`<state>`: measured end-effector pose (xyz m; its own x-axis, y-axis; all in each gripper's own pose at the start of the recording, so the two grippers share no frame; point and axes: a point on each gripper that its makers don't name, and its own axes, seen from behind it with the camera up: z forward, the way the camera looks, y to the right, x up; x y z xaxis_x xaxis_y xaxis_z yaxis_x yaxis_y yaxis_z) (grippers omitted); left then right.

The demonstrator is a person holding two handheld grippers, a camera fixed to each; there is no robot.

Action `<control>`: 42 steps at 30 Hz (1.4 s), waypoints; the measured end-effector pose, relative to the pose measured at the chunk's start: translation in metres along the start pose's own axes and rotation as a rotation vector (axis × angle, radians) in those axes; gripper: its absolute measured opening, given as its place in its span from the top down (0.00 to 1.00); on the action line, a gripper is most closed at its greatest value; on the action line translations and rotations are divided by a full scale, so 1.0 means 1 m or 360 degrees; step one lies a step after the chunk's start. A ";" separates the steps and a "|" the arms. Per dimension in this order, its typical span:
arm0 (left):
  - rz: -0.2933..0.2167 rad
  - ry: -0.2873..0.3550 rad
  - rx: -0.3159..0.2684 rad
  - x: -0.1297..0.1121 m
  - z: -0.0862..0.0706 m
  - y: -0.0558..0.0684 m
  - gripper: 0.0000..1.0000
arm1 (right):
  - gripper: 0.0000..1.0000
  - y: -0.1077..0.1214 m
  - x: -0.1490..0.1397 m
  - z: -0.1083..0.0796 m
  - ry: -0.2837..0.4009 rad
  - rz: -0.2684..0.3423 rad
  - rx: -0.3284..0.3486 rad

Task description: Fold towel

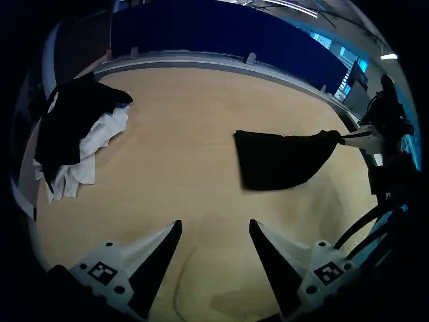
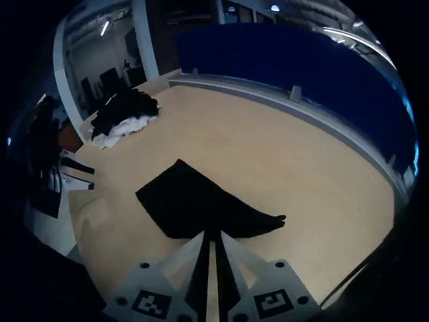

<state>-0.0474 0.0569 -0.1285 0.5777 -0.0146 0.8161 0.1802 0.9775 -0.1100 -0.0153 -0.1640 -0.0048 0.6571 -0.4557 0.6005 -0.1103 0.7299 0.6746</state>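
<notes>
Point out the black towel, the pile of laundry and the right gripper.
black towel (image 2: 193, 206): right gripper view, middle of the dark cloth.
pile of laundry (image 1: 103, 133): left gripper view, on its white cloth.
right gripper (image 2: 213, 235): right gripper view, between its fingertips at the towel's edge.

Left claw (image 1: 215, 222) agape, right claw (image 1: 343, 138) pinching black towel (image 1: 276, 161)

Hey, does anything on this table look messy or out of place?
The black towel lies askew, one corner bunched where the right tongs pinch it. A jumbled heap of black and white cloths sits at the edge of the table.
</notes>
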 end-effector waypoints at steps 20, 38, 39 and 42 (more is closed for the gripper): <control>-0.0026 0.0072 0.0045 -0.003 -0.021 -0.021 0.07 | 0.93 -0.066 0.047 0.054 -0.0031 -0.0203 0.0155; -0.0102 0.0094 0.0084 -0.022 -0.039 -0.029 0.07 | 0.93 -0.167 -0.004 0.157 -0.0269 -0.0176 0.0421; -0.0102 0.0094 0.0083 -0.021 -0.039 -0.029 0.07 | 0.94 -0.167 -0.004 0.157 -0.0271 -0.0173 0.0421; -0.0100 0.0095 0.0082 -0.020 -0.039 -0.029 0.07 | 0.93 -0.166 -0.003 0.155 -0.0271 -0.0163 0.0421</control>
<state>-0.0336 0.0207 -0.1638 0.6132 -0.0875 0.7851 0.1775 0.9837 -0.0291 -0.1151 -0.3631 -0.0522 0.5434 -0.6147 0.5717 -0.2545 0.5284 0.8100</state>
